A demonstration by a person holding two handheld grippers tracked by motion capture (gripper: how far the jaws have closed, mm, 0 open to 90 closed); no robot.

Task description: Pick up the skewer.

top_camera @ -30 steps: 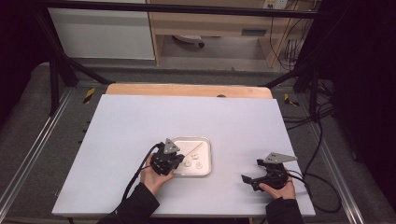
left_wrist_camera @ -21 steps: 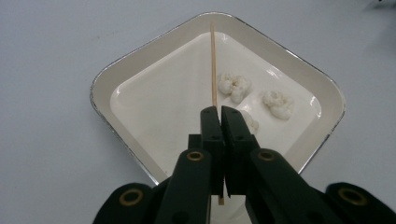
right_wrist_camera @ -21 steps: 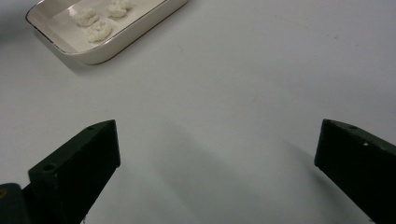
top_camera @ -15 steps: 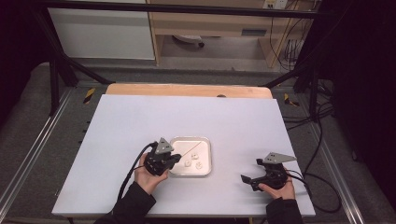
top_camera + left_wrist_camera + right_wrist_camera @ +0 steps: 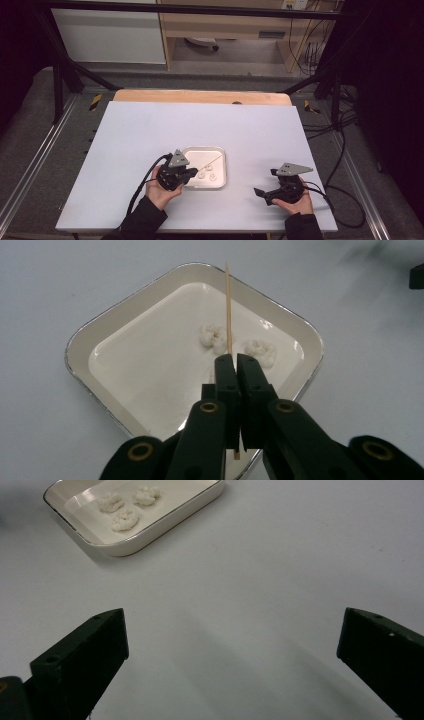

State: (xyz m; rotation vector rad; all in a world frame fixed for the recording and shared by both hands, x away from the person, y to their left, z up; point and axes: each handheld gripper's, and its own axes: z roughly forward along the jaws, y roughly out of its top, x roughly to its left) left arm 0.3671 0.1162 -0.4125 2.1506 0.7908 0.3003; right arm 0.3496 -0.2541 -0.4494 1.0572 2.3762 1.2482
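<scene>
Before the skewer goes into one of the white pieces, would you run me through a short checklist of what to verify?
1. Left gripper shut on the wooden skewer: ok, jaws closed around it.
2. Skewer pointing over the tray: ok, it runs across the tray, tip near the far rim.
3. Three white pieces lie in the tray: ok.
4. Skewer tip touching a piece: cannot tell; it passes beside one piece.
5. Right gripper clear of the tray: ok, jaws open over bare table.
6. Tray steadied: not ok, nothing holds it.
</scene>
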